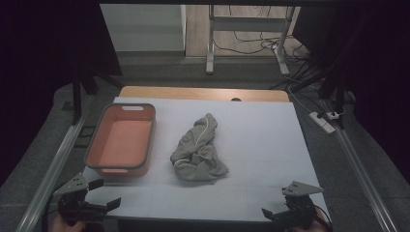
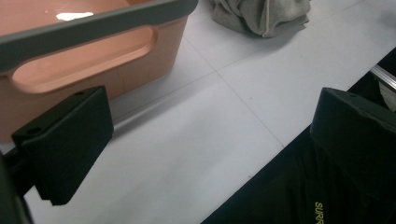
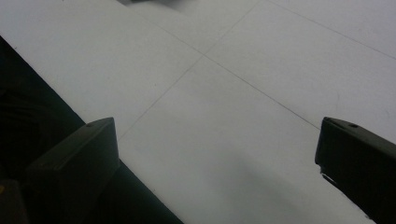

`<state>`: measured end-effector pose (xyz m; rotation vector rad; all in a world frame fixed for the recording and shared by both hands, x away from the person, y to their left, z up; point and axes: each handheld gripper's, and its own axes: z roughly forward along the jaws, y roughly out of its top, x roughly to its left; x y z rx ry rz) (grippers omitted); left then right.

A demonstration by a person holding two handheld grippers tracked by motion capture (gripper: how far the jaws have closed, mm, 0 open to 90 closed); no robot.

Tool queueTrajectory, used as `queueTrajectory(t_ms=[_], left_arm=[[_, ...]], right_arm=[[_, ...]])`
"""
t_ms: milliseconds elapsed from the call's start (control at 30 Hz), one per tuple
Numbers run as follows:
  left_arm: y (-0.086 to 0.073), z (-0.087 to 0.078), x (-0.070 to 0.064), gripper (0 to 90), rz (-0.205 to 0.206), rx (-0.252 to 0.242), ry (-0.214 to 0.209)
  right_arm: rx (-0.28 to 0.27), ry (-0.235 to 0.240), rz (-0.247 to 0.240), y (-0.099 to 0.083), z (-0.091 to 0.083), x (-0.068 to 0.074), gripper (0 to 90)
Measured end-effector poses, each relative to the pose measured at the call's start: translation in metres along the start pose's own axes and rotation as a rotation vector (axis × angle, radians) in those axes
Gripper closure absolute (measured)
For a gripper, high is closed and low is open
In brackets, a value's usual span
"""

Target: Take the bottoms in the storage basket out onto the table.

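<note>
Nothing is in hand yet: this looks like the start of the work, with both tools waiting at the near edge of the table (image 1: 251,145). The left gripper (image 1: 99,193) has its jaws spread wide with nothing between them, and the right gripper (image 1: 275,212) is likewise wide apart and holds nothing. The grey cloth (image 1: 198,150) lies crumpled ahead of both, forward and to the right of the left gripper, forward and to the left of the right one, well apart from each. Its long axis runs away from the grippers, leaning slightly right at the far end, where it narrows; the bulkier end faces them. The orange tub (image 1: 121,140) sits just ahead of the left gripper, beside the cloth without touching it. The next move probably calls for reaching forward and closing on a raised fold.
</note>
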<state>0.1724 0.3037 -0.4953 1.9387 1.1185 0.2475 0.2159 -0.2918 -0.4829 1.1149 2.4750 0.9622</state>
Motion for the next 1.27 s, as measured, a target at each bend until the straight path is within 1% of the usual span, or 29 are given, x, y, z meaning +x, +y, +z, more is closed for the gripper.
queueTrajectory(t_ms=[200,267,400,500,667,900,1000,1067,1133,1267], left_arm=[[-0.007,-0.002,0.002,0.0,-0.017,0.001,0.010],[-0.008,-0.004,0.003,0.0,-0.020,-0.009,0.011],[-0.009,-0.005,0.002,0.0,-0.022,-0.004,0.027],[-0.010,-0.005,0.001,0.0,-0.018,0.018,0.048],[-0.010,-0.005,-0.002,0.0,-0.002,0.043,0.060],[-0.012,-0.005,-0.005,0.0,0.009,0.077,0.063],[-0.012,-0.004,-0.007,0.0,0.020,0.111,0.059],[-0.012,-0.001,-0.009,0.0,0.035,0.137,0.064],[-0.011,0.000,-0.011,0.0,0.047,0.152,0.070],[-0.010,0.001,-0.011,0.0,0.048,0.153,0.067]], right_arm=[[0.000,-0.001,0.001,0.000,0.000,0.000,0.0],[-0.001,-0.001,0.000,0.000,0.000,0.000,0.0],[0.000,-0.001,-0.001,0.000,0.000,0.000,0.0],[0.000,-0.002,0.000,0.000,0.000,0.000,0.0],[-0.002,-0.006,0.001,0.000,0.000,0.000,0.0],[-0.001,-0.007,0.002,0.000,0.000,0.000,0.0],[-0.002,-0.008,0.002,0.000,0.000,0.000,0.0],[0.000,-0.009,0.001,0.000,0.000,0.000,0.0],[0.001,-0.010,0.000,0.000,0.000,0.000,0.0],[0.001,-0.013,0.000,0.000,0.000,0.000,0.0]])
